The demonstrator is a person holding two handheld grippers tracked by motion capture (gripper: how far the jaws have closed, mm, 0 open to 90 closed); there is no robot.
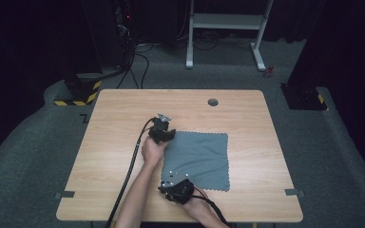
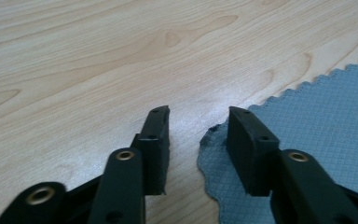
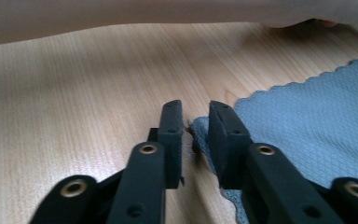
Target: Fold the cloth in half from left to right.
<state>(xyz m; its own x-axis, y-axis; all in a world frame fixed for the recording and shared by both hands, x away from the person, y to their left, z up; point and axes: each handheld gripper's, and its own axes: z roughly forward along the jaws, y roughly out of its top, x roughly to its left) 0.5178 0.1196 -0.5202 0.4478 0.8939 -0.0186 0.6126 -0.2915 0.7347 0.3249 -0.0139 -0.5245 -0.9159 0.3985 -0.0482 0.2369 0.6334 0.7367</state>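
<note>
While the cloth (image 1: pixel 197 159) lies flat mid-worktop (image 1: pixel 123 109), my left tongs (image 2: pixel 198 126) and right tongs (image 3: pixel 196 122) straddle its corners, apart, not yet clamped; folding remains.

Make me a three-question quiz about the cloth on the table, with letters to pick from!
1. Where does the cloth lie on the table?
A. right of the middle, toward the near edge
B. at the far left corner
C. hanging off the far edge

2. What colour is the cloth?
A. red
B. grey-blue
C. yellow

3. How is the cloth lying?
A. rolled into a ball
B. spread out flat
C. folded into a thick stack

Answers:
1. A, the high view shows it right of centre, nearer the person.
2. B, it looks grey-blue in the high view and both gripper views.
3. B, it lies open as one square; the left gripper and right gripper sit at its left corners with jaws apart.
</note>
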